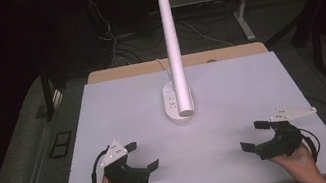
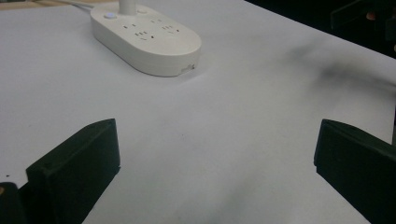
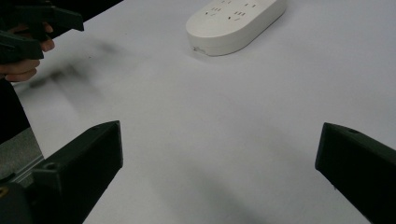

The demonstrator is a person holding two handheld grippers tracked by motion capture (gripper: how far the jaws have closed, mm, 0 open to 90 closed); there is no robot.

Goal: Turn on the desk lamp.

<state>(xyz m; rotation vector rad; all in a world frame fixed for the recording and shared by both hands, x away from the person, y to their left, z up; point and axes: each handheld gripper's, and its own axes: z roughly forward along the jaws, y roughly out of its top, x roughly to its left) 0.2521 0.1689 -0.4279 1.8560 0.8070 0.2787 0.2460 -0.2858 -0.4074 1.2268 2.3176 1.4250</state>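
Jaws of both grippers stand wide apart, nothing between them. Left gripper (image 1: 136,158) and right gripper (image 1: 255,136) rest low near the table's (image 1: 231,84) front edge, well apart from the white power strip (image 1: 172,105) at centre. Recommended: approach the strip from both ends, level, avoiding the upright white tube (image 1: 172,44).

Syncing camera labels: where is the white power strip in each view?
High view: power strip at table centre, under the white tube.
Left gripper view: top left, beyond the jaws.
Right gripper view: top centre.
Shared landmark: its socket holes.
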